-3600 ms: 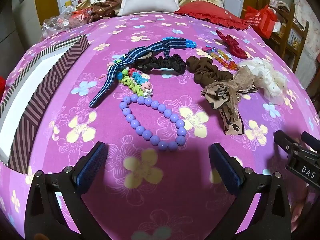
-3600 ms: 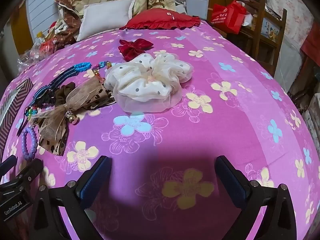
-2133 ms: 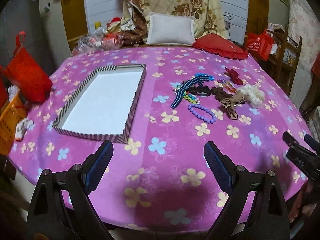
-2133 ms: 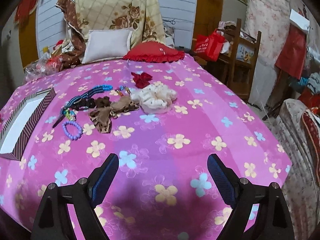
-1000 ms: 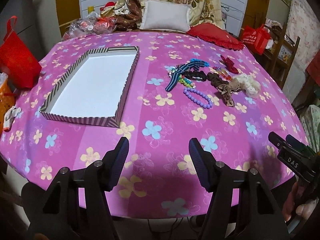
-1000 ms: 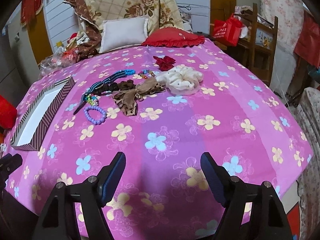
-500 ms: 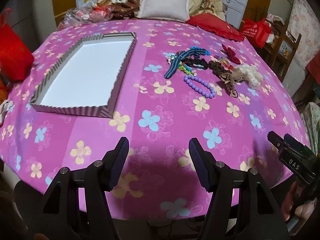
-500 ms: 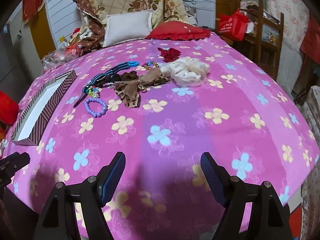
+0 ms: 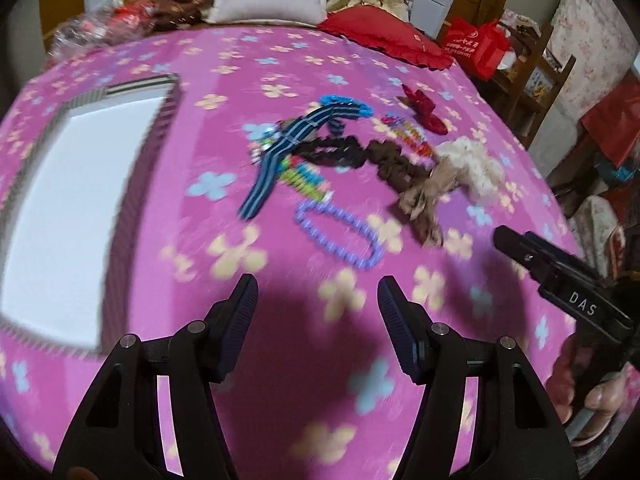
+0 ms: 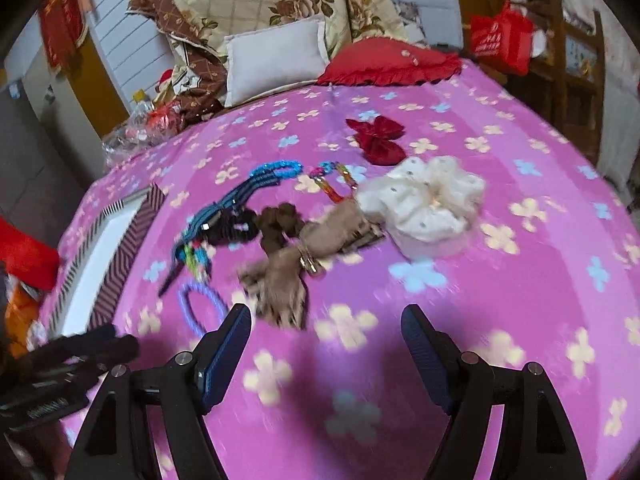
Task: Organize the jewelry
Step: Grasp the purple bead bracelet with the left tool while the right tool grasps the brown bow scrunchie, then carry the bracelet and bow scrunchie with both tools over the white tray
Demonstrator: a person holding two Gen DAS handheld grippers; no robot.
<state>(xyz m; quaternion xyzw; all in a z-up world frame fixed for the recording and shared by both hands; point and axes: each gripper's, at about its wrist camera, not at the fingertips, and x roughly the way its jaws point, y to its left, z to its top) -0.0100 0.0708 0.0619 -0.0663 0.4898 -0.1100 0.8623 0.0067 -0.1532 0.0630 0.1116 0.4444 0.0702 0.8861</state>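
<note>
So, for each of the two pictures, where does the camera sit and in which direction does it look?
Left wrist: on the left gripper, looking down and forward over the pink cloth at the striped tray and purple bead bracelet; its own open fingers show, plus the right gripper and a hand.
Right wrist: on the right gripper, facing the white scrunchie and brown bow; the left gripper shows at lower left.
Shared: tray, bracelet, scrunchie, red bow.
</note>
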